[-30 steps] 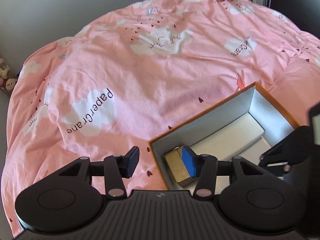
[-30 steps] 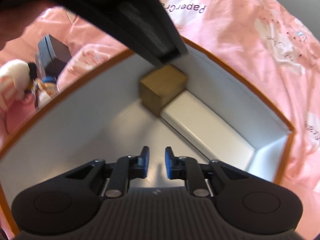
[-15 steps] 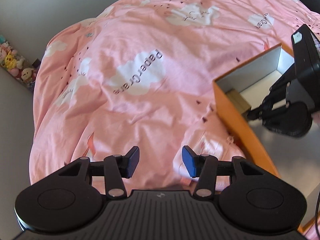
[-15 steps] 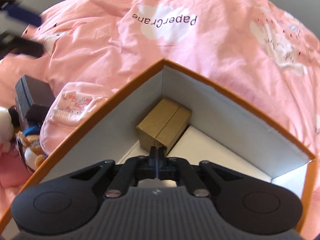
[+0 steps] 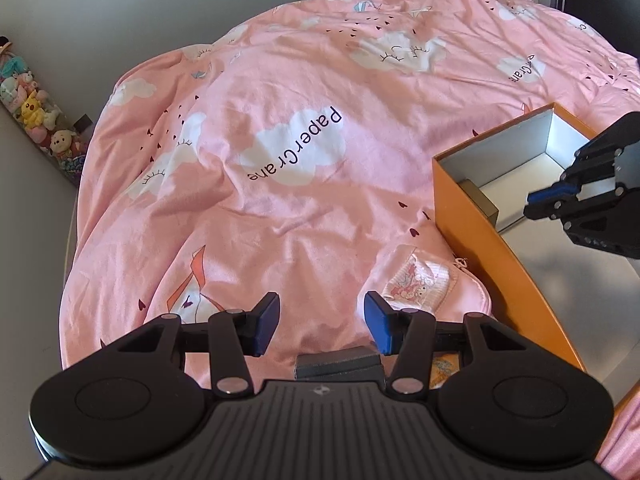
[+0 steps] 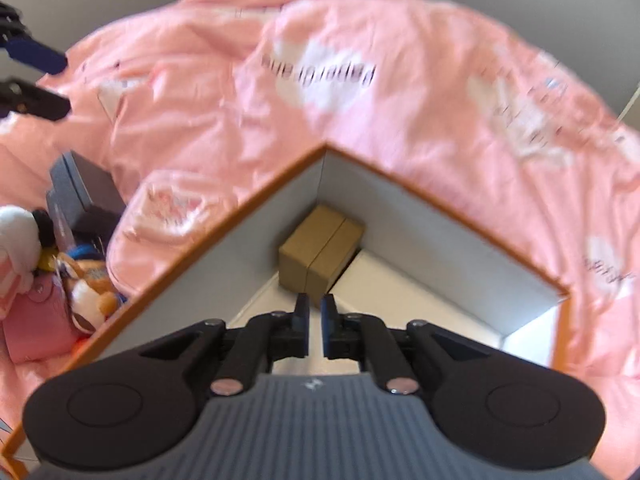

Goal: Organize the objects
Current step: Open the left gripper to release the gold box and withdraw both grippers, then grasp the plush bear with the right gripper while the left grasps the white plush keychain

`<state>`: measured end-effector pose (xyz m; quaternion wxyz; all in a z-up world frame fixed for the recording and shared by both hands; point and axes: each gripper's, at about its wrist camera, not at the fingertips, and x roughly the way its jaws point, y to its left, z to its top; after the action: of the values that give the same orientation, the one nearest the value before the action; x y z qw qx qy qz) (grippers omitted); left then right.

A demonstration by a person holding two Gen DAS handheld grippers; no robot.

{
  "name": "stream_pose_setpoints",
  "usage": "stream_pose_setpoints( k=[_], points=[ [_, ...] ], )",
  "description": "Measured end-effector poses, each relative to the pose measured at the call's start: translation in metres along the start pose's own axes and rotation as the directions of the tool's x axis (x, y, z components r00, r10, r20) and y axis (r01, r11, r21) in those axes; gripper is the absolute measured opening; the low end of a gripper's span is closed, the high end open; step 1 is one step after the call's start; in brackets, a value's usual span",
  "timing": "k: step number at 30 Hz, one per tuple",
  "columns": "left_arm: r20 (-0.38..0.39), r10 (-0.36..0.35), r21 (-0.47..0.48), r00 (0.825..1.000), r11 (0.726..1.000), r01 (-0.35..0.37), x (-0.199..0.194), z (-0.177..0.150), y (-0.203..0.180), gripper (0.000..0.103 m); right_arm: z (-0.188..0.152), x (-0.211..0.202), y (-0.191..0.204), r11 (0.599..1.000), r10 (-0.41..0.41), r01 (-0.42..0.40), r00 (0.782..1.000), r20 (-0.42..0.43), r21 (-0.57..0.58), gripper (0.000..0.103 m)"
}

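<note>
Ahead of the nearly closed, empty right gripper (image 6: 315,316) a brown carton (image 6: 320,254) sits in the orange box (image 6: 248,208) corner; left gripper (image 5: 321,322) spread, empty

Bed: pink cloud-print duvet (image 5: 304,152), rumpled
Wall: plain grey (image 5: 120,12)
Light: bright daylight across the bedding

A small carton (image 6: 320,254) sits in the box's (image 6: 440,204) far corner.

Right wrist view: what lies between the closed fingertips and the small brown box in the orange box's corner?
Nothing but bare pale floor of the orange box separates the right gripper from the brown box, seen in the right wrist view.
</note>
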<state>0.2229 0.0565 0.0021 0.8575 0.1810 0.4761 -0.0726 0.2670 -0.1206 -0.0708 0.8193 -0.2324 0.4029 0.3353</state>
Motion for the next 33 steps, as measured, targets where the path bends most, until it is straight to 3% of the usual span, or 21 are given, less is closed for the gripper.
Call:
stream_pose_setpoints(
  k=[2,3,5,9,14,20,24,27,29,33],
  points=[
    [-0.017,-0.021,-0.022,1.0,1.0,0.02,-0.004,-0.003,0.003,0.059,0.0,-0.016,0.003,1.0,0.014,-0.015,0.998,0.063,0.014,0.017],
    [-0.036,-0.037,-0.032,0.999,0.999,0.036,-0.005,-0.004,0.005,0.058,0.002,-0.023,0.005,1.0,0.015,-0.016,0.997,0.08,0.015,0.027],
    [-0.095,-0.075,-0.045,0.993,0.996,0.071,-0.008,-0.008,0.008,0.053,0.008,-0.033,0.013,1.0,0.017,-0.017,0.996,0.082,0.01,0.028],
    [-0.211,-0.12,-0.125,0.97,0.988,0.095,-0.007,-0.022,0.011,0.053,0.02,-0.045,0.032,0.991,0.131,-0.132,0.988,0.079,0.006,0.028],
    [-0.315,-0.149,-0.261,0.937,0.963,0.066,-0.004,-0.047,0.019,0.053,0.028,-0.047,0.073,0.968,0.239,-0.235,0.97,0.041,-0.092,0.028],
    [-0.395,-0.172,-0.414,0.902,0.91,-0.007,0.001,-0.076,0.044,0.053,0.028,-0.038,0.116,0.941,0.279,-0.277,0.96,-0.021,-0.193,0.028],
    [-0.439,-0.206,-0.461,0.874,0.887,-0.023,0.006,-0.091,0.049,0.053,0.029,-0.027,0.132,0.932,0.269,-0.278,0.961,-0.07,-0.234,0.028],
    [-0.443,-0.275,-0.532,0.853,0.847,-0.003,0.014,-0.1,0.049,0.053,0.029,-0.022,0.137,0.927,0.273,-0.287,0.958,-0.092,-0.24,0.028],
    [-0.426,-0.315,-0.575,0.849,0.818,0.015,0.019,-0.104,0.049,0.056,0.028,-0.021,0.138,0.926,0.269,-0.286,0.958,-0.099,-0.246,0.028],
    [-0.379,-0.379,-0.654,0.844,0.755,0.045,0.029,-0.11,0.047,0.075,0.028,-0.018,0.136,0.93,0.248,-0.269,0.962,-0.113,-0.25,0.028]
  ],
)
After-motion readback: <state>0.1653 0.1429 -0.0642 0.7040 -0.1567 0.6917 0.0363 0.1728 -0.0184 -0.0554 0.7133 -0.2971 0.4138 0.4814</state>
